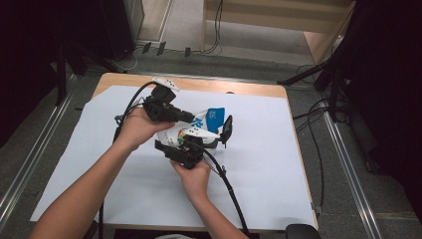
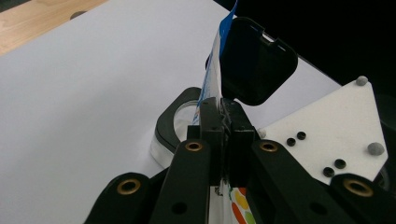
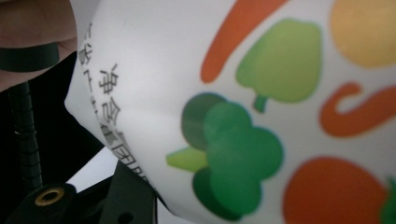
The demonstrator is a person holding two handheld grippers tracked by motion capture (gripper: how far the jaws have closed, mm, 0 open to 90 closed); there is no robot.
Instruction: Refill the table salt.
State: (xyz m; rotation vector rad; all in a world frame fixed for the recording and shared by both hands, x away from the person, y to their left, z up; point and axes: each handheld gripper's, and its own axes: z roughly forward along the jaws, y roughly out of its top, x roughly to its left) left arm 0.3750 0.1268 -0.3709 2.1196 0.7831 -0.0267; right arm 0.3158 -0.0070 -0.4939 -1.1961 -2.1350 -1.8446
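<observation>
**Printed bag held between two grippers above worktop**

A white bag (image 1: pixel 201 123) w/ blue top and printed vegetables is held just above the paper-covered worktop (image 1: pixel 259 164), near its centre. Left gripper (image 2: pixel 223 109): jaws pinched tight on the bag's thin edge, seen in the left gripper view. Right gripper (image 1: pixel 219 133): jaws partly apart, approx. half-way, bag right up against them; whether the bag is actually gripped cannot be told.
</observation>
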